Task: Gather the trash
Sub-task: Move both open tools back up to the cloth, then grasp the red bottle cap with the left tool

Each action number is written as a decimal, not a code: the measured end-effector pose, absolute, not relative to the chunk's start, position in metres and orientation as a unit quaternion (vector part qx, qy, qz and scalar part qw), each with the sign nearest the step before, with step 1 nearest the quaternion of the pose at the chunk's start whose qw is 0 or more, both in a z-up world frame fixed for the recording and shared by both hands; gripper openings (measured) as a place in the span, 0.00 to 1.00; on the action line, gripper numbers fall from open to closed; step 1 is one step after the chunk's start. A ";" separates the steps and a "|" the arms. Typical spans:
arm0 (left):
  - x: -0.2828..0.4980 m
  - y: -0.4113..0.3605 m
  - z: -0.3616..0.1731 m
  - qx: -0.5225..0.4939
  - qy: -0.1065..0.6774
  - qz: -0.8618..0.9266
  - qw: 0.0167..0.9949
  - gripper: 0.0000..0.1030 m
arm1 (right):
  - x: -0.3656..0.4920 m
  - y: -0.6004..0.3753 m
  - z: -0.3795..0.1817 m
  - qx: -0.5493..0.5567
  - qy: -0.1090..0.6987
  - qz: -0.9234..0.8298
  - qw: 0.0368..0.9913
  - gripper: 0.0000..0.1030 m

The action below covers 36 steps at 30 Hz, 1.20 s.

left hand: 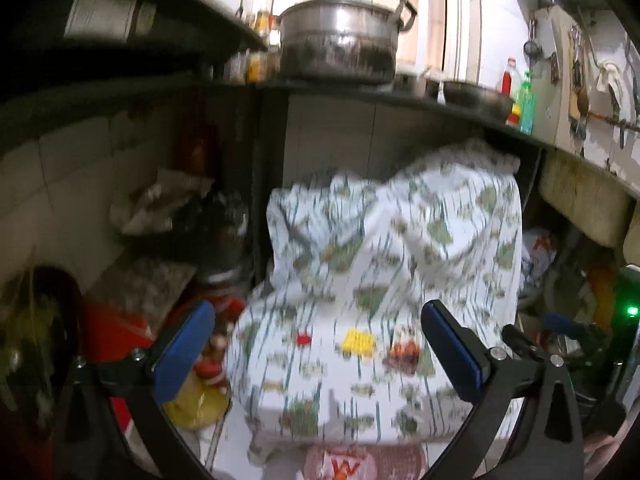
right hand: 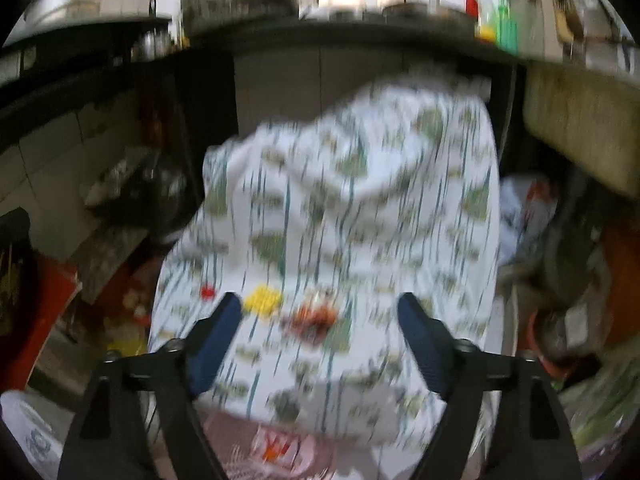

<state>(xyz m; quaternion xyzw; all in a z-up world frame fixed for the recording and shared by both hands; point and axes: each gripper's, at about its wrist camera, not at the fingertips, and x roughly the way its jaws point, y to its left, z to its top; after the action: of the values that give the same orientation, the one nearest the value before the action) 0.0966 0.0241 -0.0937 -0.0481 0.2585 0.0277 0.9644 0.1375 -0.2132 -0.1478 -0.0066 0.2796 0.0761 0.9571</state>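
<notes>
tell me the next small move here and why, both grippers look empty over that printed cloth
Probably bring the right gripper down onto the reddish-brown crumpled scrap lying on the printed cloth. Both it and the left gripper stand open with nothing between the pads, and that scrap sits nearest the right one's gap. Blur hides what the scrap is.

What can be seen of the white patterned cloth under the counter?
The white cloth with green motifs and thin teal stripes is draped over something bulky, hiding it. It rises in soft folds toward the dark counter edge at the back and flattens in front. On that flat part lie a small red piece, a yellow ridged piece and a reddish-brown scrap. Neither hand-held gripper touches it.
</notes>
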 end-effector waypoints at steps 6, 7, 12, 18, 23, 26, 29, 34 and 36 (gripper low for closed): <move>0.125 0.027 -0.067 -0.047 0.224 0.025 0.973 1.00 | 0.162 -0.225 -0.119 0.021 0.240 0.065 0.968 1.00; 0.130 0.027 -0.066 -0.044 0.222 0.026 0.974 1.00 | 0.167 -0.225 -0.117 0.021 0.233 0.059 0.970 1.00; 0.153 0.033 -0.079 -0.035 0.225 0.031 0.973 1.00 | 0.193 -0.222 -0.123 0.001 0.220 0.043 0.974 1.00; 0.198 0.050 -0.143 -0.042 0.305 0.044 0.950 1.00 | 0.223 -0.224 -0.172 0.008 0.265 0.024 0.964 1.00; 0.231 0.057 -0.180 -0.033 0.363 0.055 0.930 1.00 | 0.254 -0.228 -0.212 -0.003 0.318 0.005 0.948 1.00; 0.249 0.062 -0.192 -0.050 0.395 0.042 0.916 1.00 | 0.273 -0.232 -0.229 0.004 0.343 -0.003 0.939 1.00; 0.269 0.066 -0.208 -0.058 0.428 0.045 0.901 1.00 | 0.289 -0.234 -0.242 0.013 0.368 0.003 0.930 1.00; 0.306 0.062 -0.249 -0.061 0.504 0.014 0.862 1.00 | 0.306 -0.231 -0.257 0.014 0.398 0.014 0.917 1.00; 0.324 0.056 -0.277 -0.055 0.537 0.006 0.842 0.91 | 0.315 -0.230 -0.266 0.015 0.419 0.017 0.908 1.00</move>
<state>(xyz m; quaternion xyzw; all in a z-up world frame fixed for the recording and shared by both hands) 0.3239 0.0560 -0.2767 -0.0551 0.5368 0.0062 0.8419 0.3146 -0.2304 -0.2656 0.0149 0.4188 0.0168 0.9078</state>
